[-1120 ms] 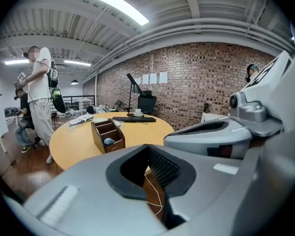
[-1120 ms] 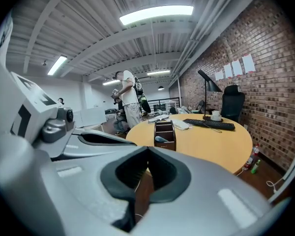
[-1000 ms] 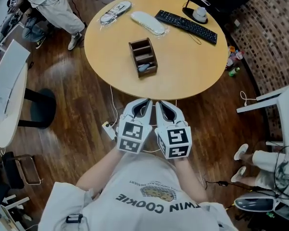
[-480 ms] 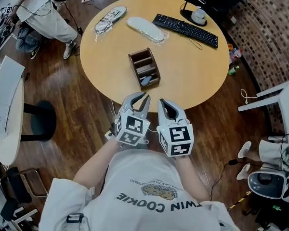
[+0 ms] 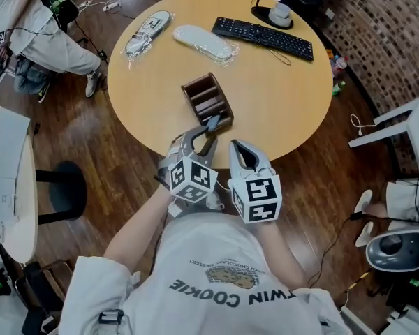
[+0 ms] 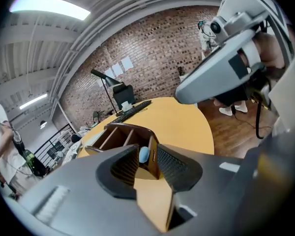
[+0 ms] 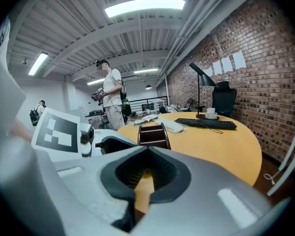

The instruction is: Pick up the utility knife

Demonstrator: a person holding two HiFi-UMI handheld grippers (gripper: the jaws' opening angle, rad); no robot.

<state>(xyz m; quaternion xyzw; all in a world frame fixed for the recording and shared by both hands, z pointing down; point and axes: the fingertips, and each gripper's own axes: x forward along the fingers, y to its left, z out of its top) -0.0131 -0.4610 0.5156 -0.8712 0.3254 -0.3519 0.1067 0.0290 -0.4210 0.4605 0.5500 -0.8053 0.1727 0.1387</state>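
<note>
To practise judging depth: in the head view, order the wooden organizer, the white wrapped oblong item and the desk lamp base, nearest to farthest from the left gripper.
1. Wooden organizer, in front of the left gripper, whose jaws have just been opening, gripping nothing.
2. White wrapped oblong item, farther up the table.
3. Desk lamp base, far right edge.

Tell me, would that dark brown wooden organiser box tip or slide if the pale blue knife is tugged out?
Tipping seems unlikely: the dark brown wooden organiser box sits low on the round wooden table. Sliding is likelier: that table looks smooth and nothing visible anchors the box, so a snagged pale blue knife might drag it.
</note>
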